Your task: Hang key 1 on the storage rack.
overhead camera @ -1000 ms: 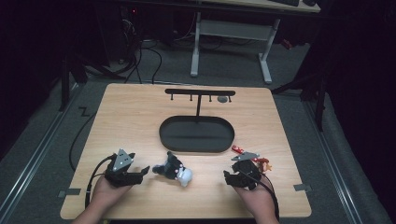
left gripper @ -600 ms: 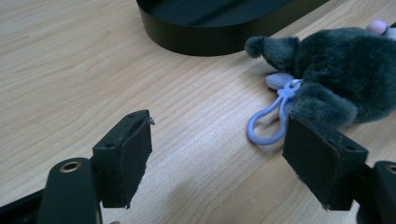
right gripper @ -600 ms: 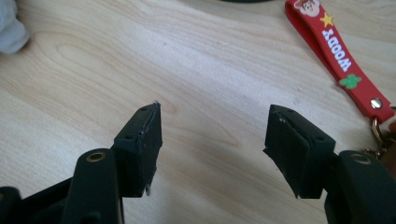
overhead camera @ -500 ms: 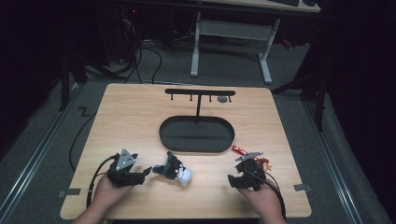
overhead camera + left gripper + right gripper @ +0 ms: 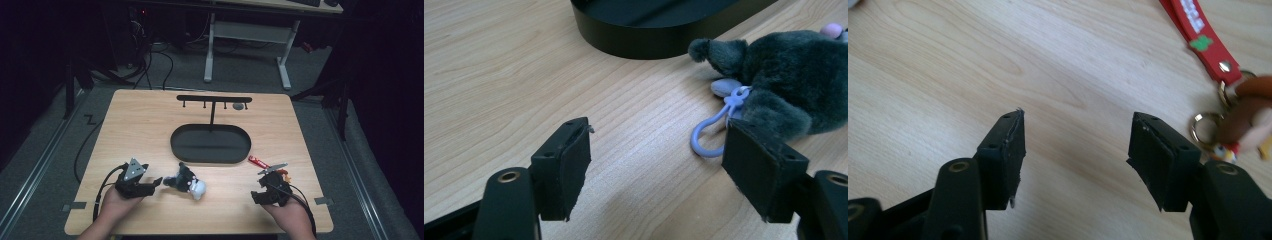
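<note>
A grey plush keychain [image 5: 186, 181] with a lilac loop [image 5: 710, 135] lies on the wooden table [image 5: 140, 130] near the front. My left gripper [image 5: 156, 182] sits just left of it and points at it. It is open, its jaws have just been closing a little, and only bare wood lies between its pads [image 5: 571, 165]. The loop lies just ahead of the right-hand pad. My right gripper [image 5: 258, 189] rests at the front right, open over bare wood, its jaws also just closing slightly. A red strap keychain [image 5: 1200, 40] with a small figure charm [image 5: 1248, 120] lies beside it.
A black stand with an oval base [image 5: 210, 144] sits mid-table; its crossbar [image 5: 214, 99] carries several hooks, with a small grey item [image 5: 239, 106] hanging near the right end. Both gripper cables trail toward the front edge. Dark floor and desk legs lie beyond the table.
My right gripper has drifted slightly to the right. The left gripper and the plush keychain have stayed where they were.
</note>
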Demonstrator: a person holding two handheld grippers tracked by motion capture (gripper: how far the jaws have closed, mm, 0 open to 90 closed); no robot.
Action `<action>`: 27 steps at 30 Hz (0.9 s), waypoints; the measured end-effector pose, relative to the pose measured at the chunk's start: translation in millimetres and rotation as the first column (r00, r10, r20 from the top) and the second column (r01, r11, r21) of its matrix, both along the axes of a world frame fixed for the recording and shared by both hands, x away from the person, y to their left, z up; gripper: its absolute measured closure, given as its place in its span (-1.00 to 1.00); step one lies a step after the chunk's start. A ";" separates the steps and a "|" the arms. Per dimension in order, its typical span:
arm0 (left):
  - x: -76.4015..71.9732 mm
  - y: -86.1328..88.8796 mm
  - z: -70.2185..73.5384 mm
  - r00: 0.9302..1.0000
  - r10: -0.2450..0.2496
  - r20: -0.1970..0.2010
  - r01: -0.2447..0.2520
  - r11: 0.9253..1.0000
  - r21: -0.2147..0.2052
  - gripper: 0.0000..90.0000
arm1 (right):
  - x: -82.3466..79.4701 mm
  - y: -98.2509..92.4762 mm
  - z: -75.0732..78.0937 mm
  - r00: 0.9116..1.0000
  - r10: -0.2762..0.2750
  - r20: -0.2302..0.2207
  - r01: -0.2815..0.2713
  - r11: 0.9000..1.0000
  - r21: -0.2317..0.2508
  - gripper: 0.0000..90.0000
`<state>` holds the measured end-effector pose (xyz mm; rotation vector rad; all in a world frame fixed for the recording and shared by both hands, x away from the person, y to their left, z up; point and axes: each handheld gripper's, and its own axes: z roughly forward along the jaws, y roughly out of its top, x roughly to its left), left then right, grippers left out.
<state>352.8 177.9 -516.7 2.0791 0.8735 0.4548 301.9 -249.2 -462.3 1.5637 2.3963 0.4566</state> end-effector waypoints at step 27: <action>-6.5 -1.5 1.8 0.999 -0.034 -0.003 0.034 0.999 0.018 -0.33 | -2.8 -53.3 7.3 0.988 -0.156 -0.011 0.156 0.988 -0.013 -0.03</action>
